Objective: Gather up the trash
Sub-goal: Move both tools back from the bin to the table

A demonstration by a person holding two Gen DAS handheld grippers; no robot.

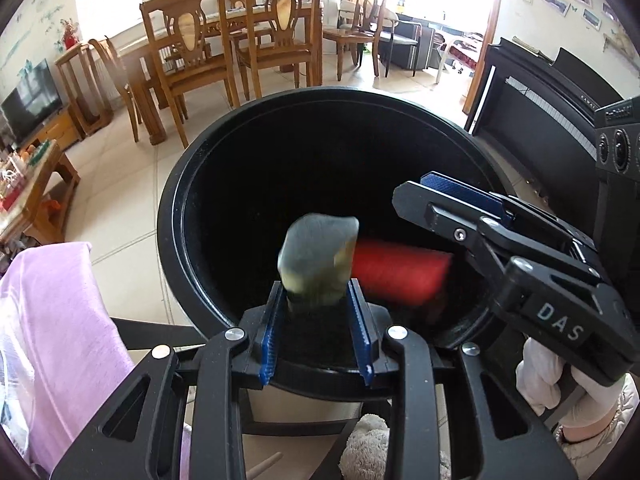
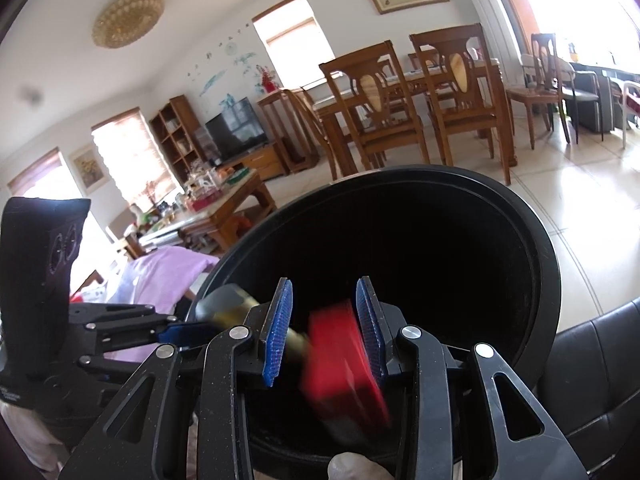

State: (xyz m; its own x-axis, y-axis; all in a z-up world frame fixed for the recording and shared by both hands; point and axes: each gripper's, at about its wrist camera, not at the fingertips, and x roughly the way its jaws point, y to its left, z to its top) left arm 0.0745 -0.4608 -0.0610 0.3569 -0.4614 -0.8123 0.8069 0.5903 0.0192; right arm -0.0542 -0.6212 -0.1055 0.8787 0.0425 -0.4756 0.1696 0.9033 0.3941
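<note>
both pieces sit over the black bin (image 1: 172,216). left gripper (image 1: 318,304) pinches the grey-yellow scrap (image 1: 318,256); right gripper (image 2: 324,328) stands parted, red block (image 2: 340,356) blurred between (likely dropping). release the scrap well inside the rim.

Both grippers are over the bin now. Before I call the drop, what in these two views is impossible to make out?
- Bin bottom: solid black in both views, contents unseen.
- Grey-yellow item between the left gripper fingers: blurred, identity unclear.
- Red item at the right gripper: motion-smeared; gripped or already falling, undecidable.
- Plush toy: cut by the left view's bottom edge.
</note>
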